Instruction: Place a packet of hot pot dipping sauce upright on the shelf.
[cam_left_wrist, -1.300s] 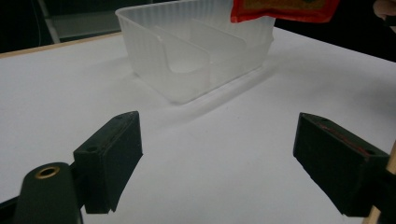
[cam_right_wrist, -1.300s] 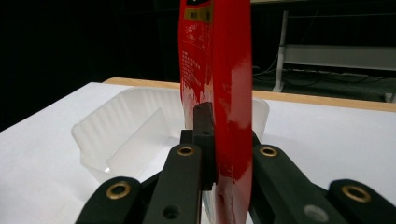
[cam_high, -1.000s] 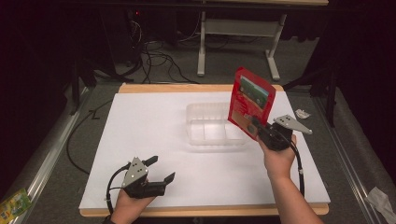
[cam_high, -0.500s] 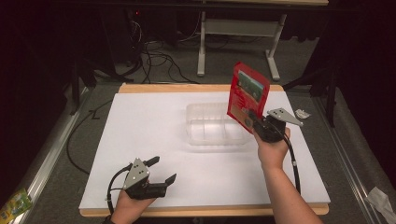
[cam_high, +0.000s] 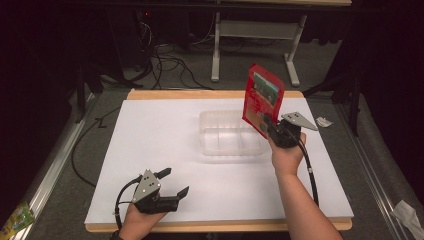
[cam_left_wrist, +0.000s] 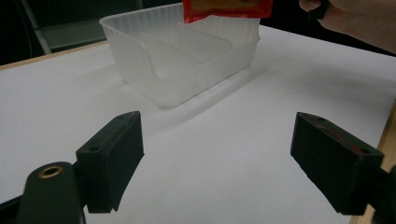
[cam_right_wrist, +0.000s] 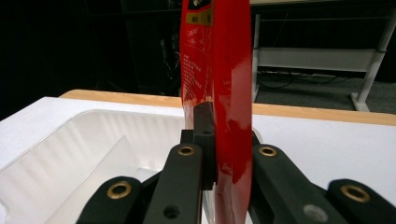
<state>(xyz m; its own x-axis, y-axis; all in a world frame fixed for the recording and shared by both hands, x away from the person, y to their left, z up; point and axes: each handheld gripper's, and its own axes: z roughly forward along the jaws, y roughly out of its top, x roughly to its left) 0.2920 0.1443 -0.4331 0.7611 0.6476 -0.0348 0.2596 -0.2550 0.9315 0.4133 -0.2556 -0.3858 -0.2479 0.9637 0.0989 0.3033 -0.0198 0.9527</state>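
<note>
A red snack packet (cam_high: 262, 99) stands upright in the air over the right end of a clear plastic divided tray (cam_high: 216, 145). My right gripper (cam_high: 270, 124) is shut on the packet's lower edge. In the right gripper view the red packet (cam_right_wrist: 219, 70) rises between the jaws, with the tray (cam_right_wrist: 70, 154) below and to the left. My left gripper (cam_high: 173, 181) rests near the table's front left edge, open and holding nothing. The left gripper view has the tray (cam_left_wrist: 154, 79) ahead and the packet's bottom edge (cam_left_wrist: 226, 10) at the top.
A white board (cam_high: 150, 145) covers the wooden table. A small white scrap (cam_high: 324, 121) lies off the table's right side. Cables (cam_high: 165, 60) and a desk frame (cam_high: 250, 30) stand on the floor beyond the far edge. A metal rail (cam_high: 55, 160) runs along the left.
My right gripper has carried the packet slightly left and toward the tray's right end. The left gripper has stayed in place, open.
</note>
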